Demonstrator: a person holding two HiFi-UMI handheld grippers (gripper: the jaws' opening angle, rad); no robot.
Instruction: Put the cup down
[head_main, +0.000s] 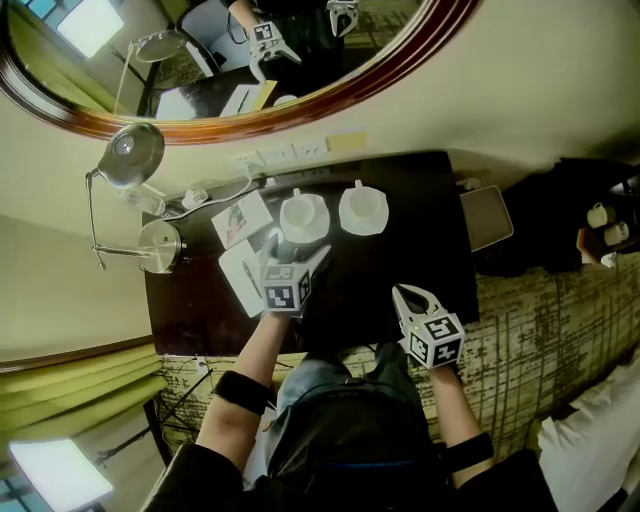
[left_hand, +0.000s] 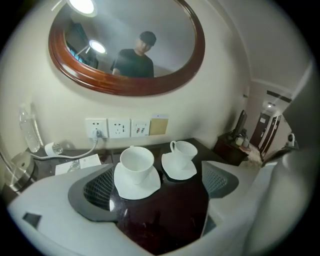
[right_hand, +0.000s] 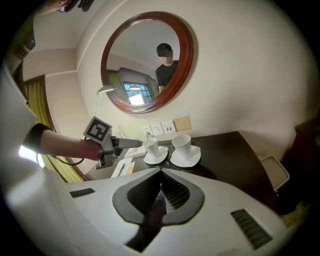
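Observation:
Two white cups stand on white saucers at the back of the dark desk (head_main: 400, 220). The left cup (head_main: 302, 214) (left_hand: 136, 161) (right_hand: 150, 146) rests on its saucer (left_hand: 142, 186). Just in front of it my left gripper (head_main: 297, 250) (left_hand: 159, 192) (right_hand: 131, 143) is open, and only bare desk shows between its pads (left_hand: 99, 187). They do not touch the cup. The right cup (head_main: 362, 206) (left_hand: 185, 150) (right_hand: 182, 143) sits beside it on its own saucer (left_hand: 176, 171). My right gripper (head_main: 407, 295) (right_hand: 161, 189) hangs shut and empty over the desk's near edge.
A round wood-framed mirror (head_main: 330, 85) and wall sockets (left_hand: 117, 128) back the desk. A chrome desk lamp (head_main: 135, 160), a clear bottle (left_hand: 29, 129), a cable and printed cards (head_main: 240, 220) fill the left side. A low stand with a tray (head_main: 487, 216) is at right.

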